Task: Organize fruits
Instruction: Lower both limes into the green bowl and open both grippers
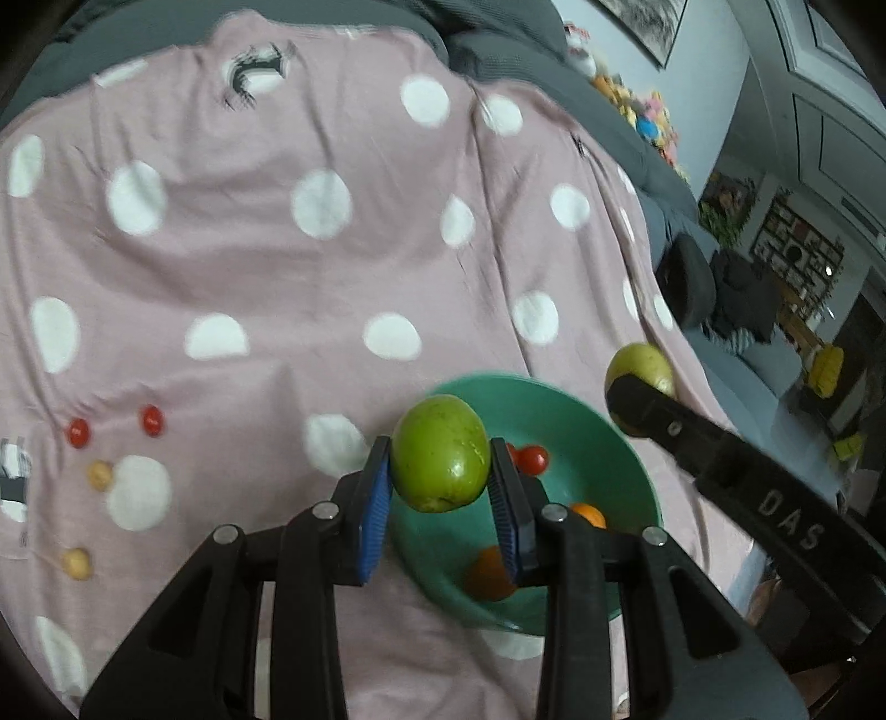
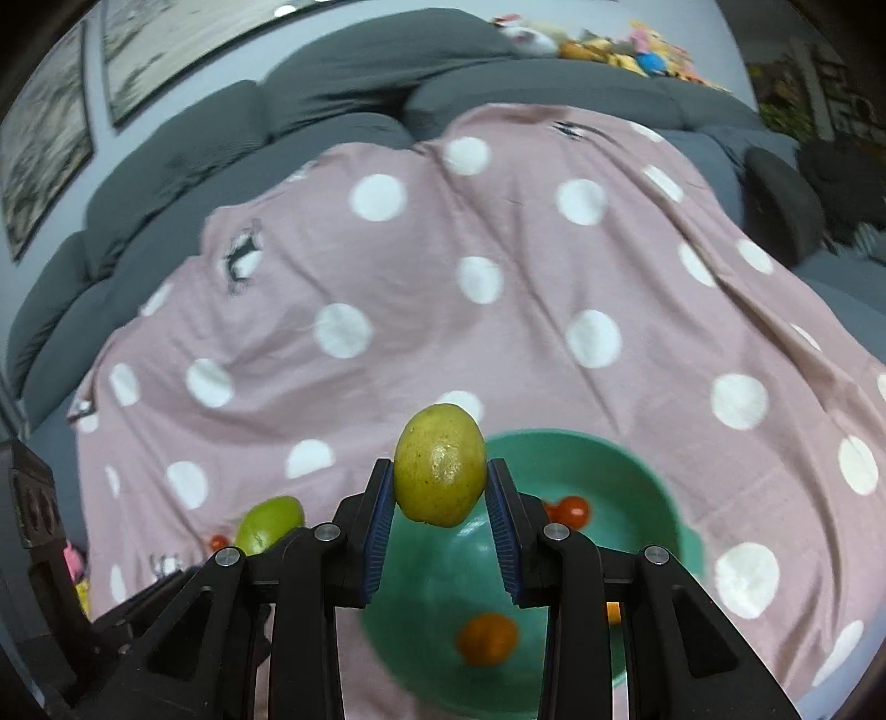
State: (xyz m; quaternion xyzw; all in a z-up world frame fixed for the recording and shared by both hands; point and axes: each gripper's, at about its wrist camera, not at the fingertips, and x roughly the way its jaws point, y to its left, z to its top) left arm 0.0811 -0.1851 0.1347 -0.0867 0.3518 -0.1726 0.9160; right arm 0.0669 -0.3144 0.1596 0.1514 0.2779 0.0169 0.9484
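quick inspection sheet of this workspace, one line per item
surface: pink blanket with white dots, spread over a grey sofa.
job's things: teal bowl holding red tomatoes and orange fruits; two red tomatoes and two small yellowish fruits loose on the blanket.
clutter: nothing seen on the blanket beyond the fruit.
grippers: left gripper shut on a green fruit; right gripper shut on a yellow-green fruit; both near the bowl.
cables: nothing seen.
surroundings: plush toys along the sofa back, framed pictures on the wall.
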